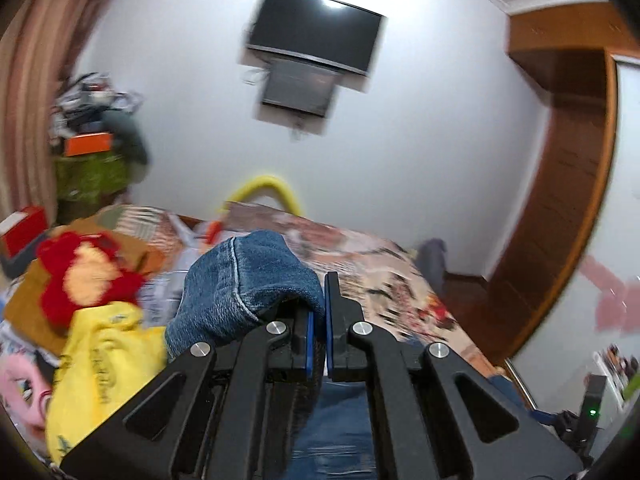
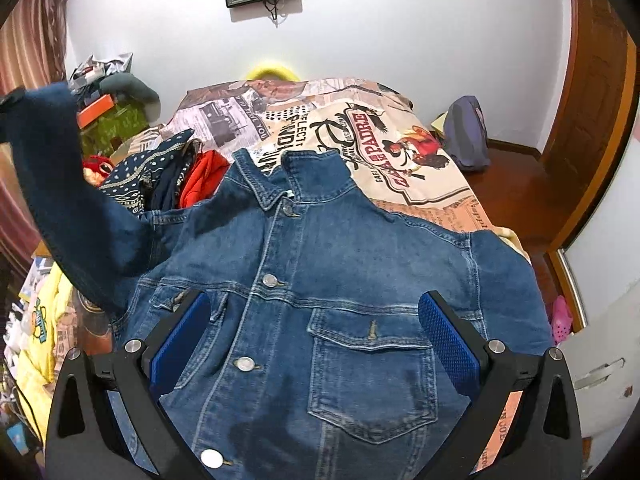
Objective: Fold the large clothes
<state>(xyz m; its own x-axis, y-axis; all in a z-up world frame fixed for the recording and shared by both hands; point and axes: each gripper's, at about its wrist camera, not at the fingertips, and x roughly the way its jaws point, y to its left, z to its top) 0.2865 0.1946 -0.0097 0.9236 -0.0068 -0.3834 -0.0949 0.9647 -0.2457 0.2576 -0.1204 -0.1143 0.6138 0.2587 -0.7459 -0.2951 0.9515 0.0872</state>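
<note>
A blue denim jacket [image 2: 320, 280] lies front up and buttoned on the bed, collar toward the far wall. My right gripper [image 2: 316, 332] is open and empty, hovering over the jacket's chest, its blue pads [image 2: 448, 340] wide apart. My left gripper [image 1: 320, 316] is shut on the jacket's sleeve cuff [image 1: 248, 276] and holds it raised above the bed. In the right wrist view that lifted sleeve [image 2: 60, 184] rises at the left, up from the jacket's shoulder.
The bed has a printed cover [image 2: 380, 136]. A pile of clothes [image 2: 176, 172] lies left of the jacket, with yellow cloth [image 1: 104, 360] and a red plush toy [image 1: 84, 272]. A TV [image 1: 316, 32] hangs on the far wall. A wooden wardrobe [image 2: 592, 120] stands at right.
</note>
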